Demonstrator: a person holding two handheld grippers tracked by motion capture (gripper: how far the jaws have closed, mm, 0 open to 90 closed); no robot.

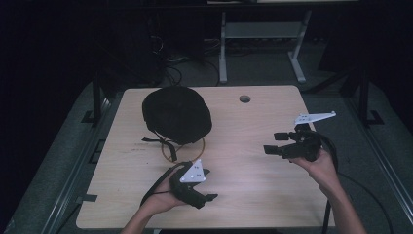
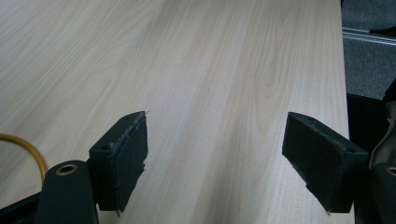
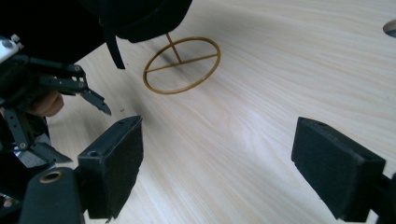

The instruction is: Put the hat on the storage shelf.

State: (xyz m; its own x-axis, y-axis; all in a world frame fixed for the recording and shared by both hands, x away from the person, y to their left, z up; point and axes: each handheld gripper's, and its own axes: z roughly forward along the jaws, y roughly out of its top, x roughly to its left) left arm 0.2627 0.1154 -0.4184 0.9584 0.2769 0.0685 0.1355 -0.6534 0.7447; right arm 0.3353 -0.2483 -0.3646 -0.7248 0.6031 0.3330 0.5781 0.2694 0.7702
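A black helmet-like cap [image 1: 176, 114] with dangling straps rests on a gold wire stand [image 1: 187, 150] at the table's back left. In the right gripper view the cap [image 3: 135, 14] is at the top left, and the stand's ring base [image 3: 182, 65] lies flat on the wood below it. My left gripper [image 1: 210, 184] is held open near the front edge, just in front of the stand and pointing right. Its jaws [image 2: 217, 126] frame bare wood. My right gripper [image 1: 272, 143] is open at mid right, pointing left toward the stand, with nothing between its jaws [image 3: 219, 126].
The light wooden table [image 1: 243, 170] has a round cable hole [image 1: 245, 99] near its back edge. A sliver of the gold ring [image 2: 28, 149] shows at the left of the left gripper view. Cables and a white desk frame [image 1: 263, 34] stand on the dark floor behind.
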